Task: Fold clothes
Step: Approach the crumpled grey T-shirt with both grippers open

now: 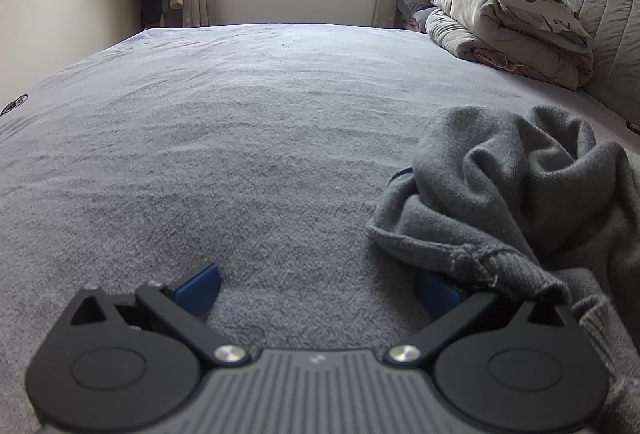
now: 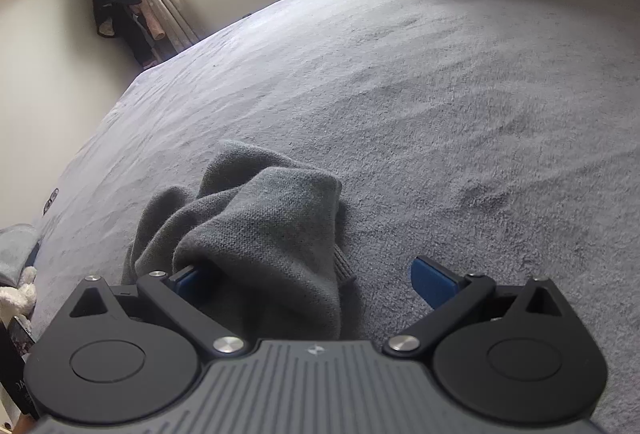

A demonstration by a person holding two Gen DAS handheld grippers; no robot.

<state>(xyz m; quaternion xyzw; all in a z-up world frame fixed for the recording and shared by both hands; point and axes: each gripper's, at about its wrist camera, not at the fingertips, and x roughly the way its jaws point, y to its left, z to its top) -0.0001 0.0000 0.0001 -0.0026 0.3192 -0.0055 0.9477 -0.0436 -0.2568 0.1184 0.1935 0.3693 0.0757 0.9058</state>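
Both your left gripper point(image 1: 320, 290) and right gripper point(image 2: 316, 278) were spread wide beside the crumpled grey knitted sweater point(image 1: 520, 202); you needed its ribbed hem pinched first.

Grey knit sweater point(image 1: 520, 194), crumpled in a loose heap, lies on the bed, ribbed hem frayed and draped forward, folds bunched upward
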